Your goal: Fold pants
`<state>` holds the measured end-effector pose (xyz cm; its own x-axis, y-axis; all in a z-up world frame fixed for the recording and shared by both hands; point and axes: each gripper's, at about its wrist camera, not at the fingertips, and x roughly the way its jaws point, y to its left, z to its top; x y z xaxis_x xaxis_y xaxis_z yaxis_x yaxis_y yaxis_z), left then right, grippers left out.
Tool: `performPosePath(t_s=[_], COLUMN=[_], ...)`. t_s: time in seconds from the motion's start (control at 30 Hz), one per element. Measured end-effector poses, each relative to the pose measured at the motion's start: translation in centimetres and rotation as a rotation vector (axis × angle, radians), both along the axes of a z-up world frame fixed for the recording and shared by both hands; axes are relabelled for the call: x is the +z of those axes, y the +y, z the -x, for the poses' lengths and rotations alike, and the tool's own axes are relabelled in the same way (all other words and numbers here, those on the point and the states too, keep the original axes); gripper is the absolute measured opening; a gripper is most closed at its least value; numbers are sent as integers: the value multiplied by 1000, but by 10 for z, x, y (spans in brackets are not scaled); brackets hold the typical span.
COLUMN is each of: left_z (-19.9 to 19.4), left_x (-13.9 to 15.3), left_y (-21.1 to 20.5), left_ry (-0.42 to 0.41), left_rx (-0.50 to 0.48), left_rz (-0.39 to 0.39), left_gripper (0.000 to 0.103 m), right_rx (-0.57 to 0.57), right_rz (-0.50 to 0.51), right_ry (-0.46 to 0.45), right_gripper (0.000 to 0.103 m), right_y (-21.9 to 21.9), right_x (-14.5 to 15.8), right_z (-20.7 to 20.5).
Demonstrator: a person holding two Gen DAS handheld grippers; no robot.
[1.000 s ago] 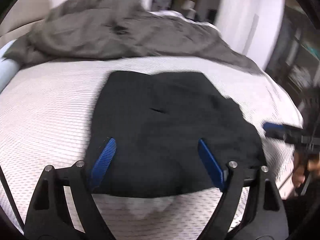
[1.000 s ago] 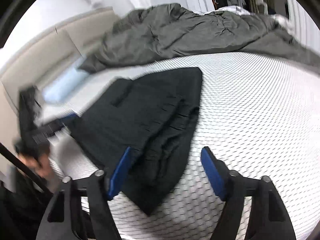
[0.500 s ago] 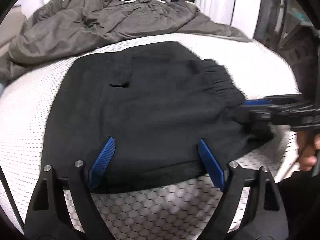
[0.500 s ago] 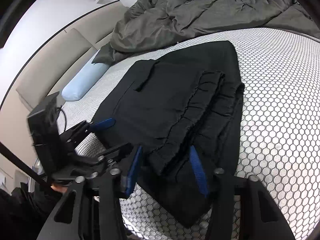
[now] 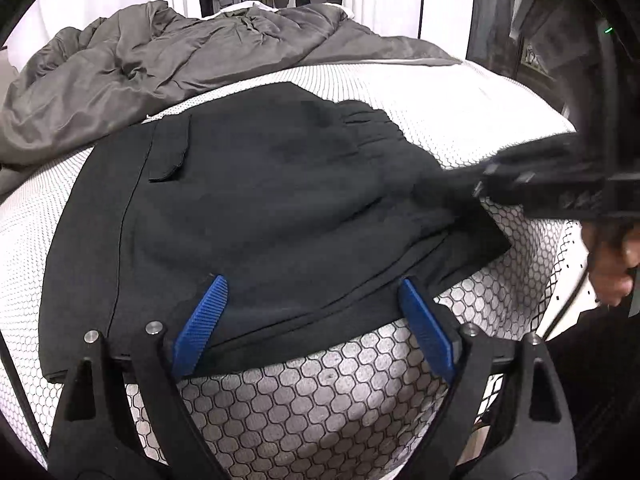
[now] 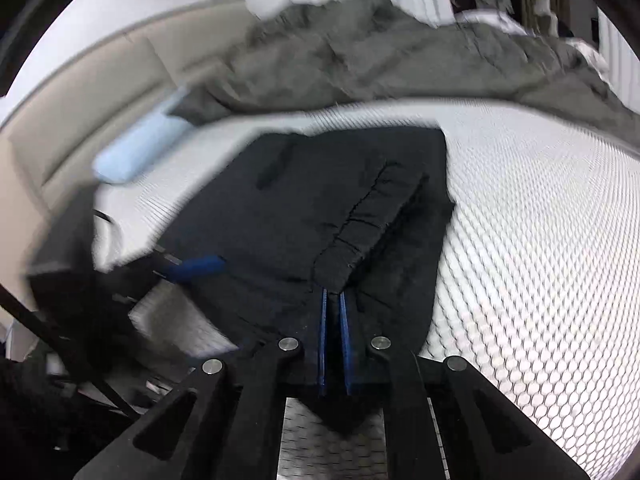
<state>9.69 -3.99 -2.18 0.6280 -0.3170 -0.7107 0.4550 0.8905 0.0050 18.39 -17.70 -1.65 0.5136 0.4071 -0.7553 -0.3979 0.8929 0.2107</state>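
Black pants [image 5: 260, 208] lie folded on the white mesh mattress [image 5: 320, 396]. My left gripper [image 5: 312, 282] is open, its blue fingers [image 5: 200, 320] straddling the near edge of the pants without pressing on it. In the right wrist view my right gripper [image 6: 333, 294] is shut, its blue pads pinching the gathered waistband end of the pants [image 6: 320, 208]. The left wrist view shows the right gripper [image 5: 520, 184] at the right corner of the pants, blurred. One blue finger of the left gripper [image 6: 196, 266] shows at the pants' left edge.
A rumpled grey duvet [image 5: 160, 60] covers the far part of the mattress. A light blue pillow [image 6: 136, 148] lies by the beige headboard [image 6: 100, 92]. A hand [image 5: 612, 268] holds the right gripper beyond the mattress edge. Bare mattress [image 6: 540, 240] stretches right of the pants.
The right gripper's jaws have gone from wide apart to shut on the waistband end. The left gripper has come down closer to the near edge of the pants and rolled slightly.
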Motion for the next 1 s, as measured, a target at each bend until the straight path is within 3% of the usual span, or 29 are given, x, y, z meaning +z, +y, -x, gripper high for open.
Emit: performPosePath(t_s=[0.07,0.13,0.27,0.33,0.4,0.43,0.53,0.57,0.7,0.8,0.93,0.97,1.0], left_z=[0,1,0,1,1,-1,-7,-8,-6,-7,-7,-7,-7], left_x=[-1,0,10,21,26,26,14,11,7,6,7,8,10], left_y=[-1,-1,8,17,20,20,12,9,6,6,6,7,9], left_ry=[-1,-6,19,-14,-51,-49,10,11,-9,1,-4,4,15], left_rx=[1,-2,10,28,59,58,24,21,21,26,26,29,28], left_rz=[-4,-8,66,146,168,168,142,125,93,100,97,98,97], left_gripper=[87,88,88,88,87,82,59,58,58,58,59,59,59], right_rx=[-15,-13,-58,-59,-48,-50,-58,-59,-14,-28,-41,-42,-45], right_rz=[-24,-70,-73,-60,-64,-47,-22,-41,-102,20,-12,-17,-14], right_ry=[34,41,-16,-11,29,42,29,22,23,73,87,76,56], right_gripper=[7,14,53,54,53,50,22,7,7,13,16,22,39], right_y=[-4,-10,-19,-20,-19,-16,-12,-14,-21,-14,-20,-21,-22], right_x=[-7,1,17,14,4,-1,-1,5,16,-5,-6,-2,3], right_z=[-5,-4,2,3,-1,-3,-4,-1,11,7,5,6,8])
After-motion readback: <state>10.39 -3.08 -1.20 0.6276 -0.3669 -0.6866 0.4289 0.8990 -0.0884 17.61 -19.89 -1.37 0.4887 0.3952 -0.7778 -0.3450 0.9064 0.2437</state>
